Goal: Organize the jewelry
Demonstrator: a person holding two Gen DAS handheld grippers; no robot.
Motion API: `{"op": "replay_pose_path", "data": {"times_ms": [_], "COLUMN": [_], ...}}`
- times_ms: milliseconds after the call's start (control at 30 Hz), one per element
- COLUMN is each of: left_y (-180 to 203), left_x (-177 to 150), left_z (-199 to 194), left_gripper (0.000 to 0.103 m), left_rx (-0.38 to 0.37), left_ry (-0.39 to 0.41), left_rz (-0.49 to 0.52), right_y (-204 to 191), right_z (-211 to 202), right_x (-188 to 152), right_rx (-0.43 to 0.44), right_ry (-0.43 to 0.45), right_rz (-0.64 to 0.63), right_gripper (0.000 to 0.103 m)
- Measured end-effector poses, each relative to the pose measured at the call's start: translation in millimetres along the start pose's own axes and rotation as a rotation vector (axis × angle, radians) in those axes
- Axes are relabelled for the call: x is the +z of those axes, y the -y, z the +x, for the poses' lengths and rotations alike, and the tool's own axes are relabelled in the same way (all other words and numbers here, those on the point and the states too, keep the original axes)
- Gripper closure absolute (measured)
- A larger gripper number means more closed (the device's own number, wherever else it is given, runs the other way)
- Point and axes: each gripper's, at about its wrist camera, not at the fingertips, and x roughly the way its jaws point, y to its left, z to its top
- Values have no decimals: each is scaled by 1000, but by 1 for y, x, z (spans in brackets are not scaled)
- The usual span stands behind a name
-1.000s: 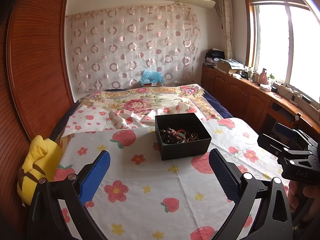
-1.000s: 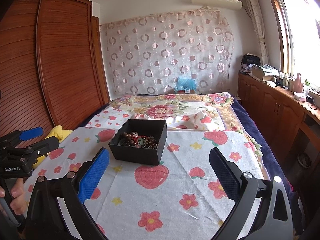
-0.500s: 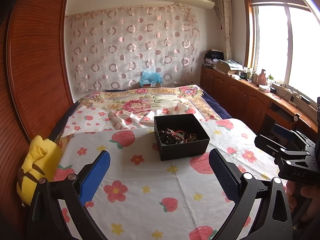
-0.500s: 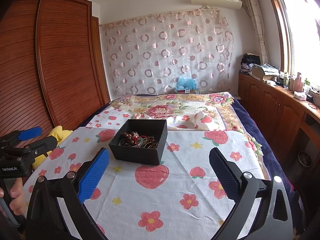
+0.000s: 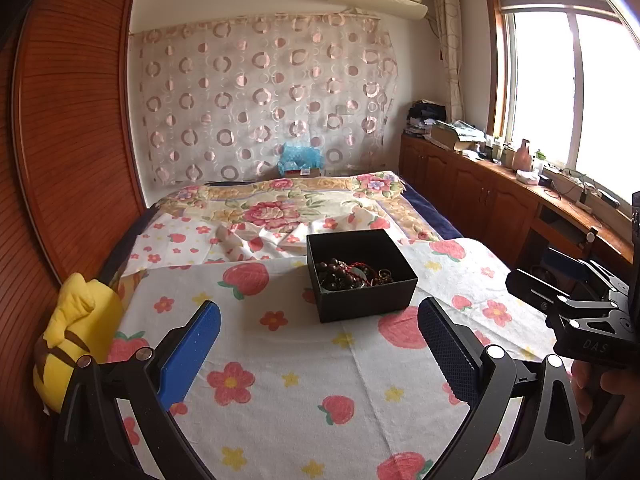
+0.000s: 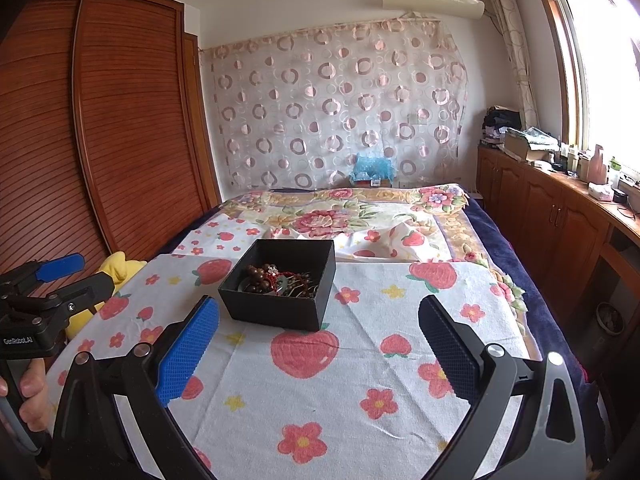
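- The bed (image 5: 280,216) fills the middle of both views, with a rose-patterned blanket (image 6: 332,216) across its far half.
- A white cloth (image 5: 304,368) printed with strawberries and flowers covers the near half of the bed.
- A brown wooden wardrobe (image 6: 120,120) stands along the left of the bed, and a low wooden cabinet (image 5: 480,200) runs under the window on the right.
- A yellow plush toy (image 5: 76,336) lies at the left edge of the bed, against the wardrobe.
- The left gripper (image 5: 320,344) hovers over the cloth, its blue pads wide apart and holding nothing.
- The right gripper (image 6: 320,340) hovers beside it at about the same height, its pads likewise spread wide with nothing between them.
- An open black box (image 5: 360,276) sits on the cloth near the middle of the bed, ahead of both grippers and apart from them.
- The jewelry (image 6: 280,280) lies heaped inside the box: dark brown beads, a bit of red cord and some thin metal pieces, too tangled to tell apart.
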Motion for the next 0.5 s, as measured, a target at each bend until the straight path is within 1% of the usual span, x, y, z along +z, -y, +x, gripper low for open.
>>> {"op": "replay_pose_path", "data": {"times_ms": [500], "left_y": [0], "left_x": [0], "left_z": [-1], "left_gripper": [8], "left_rx": [0], "left_ry": [1], "left_rz": [-5], "right_y": [0], "right_z": [0], "right_x": [1], "right_rx": [0], "right_ry": [1], "right_rz": [1], "right_gripper": [2]}}
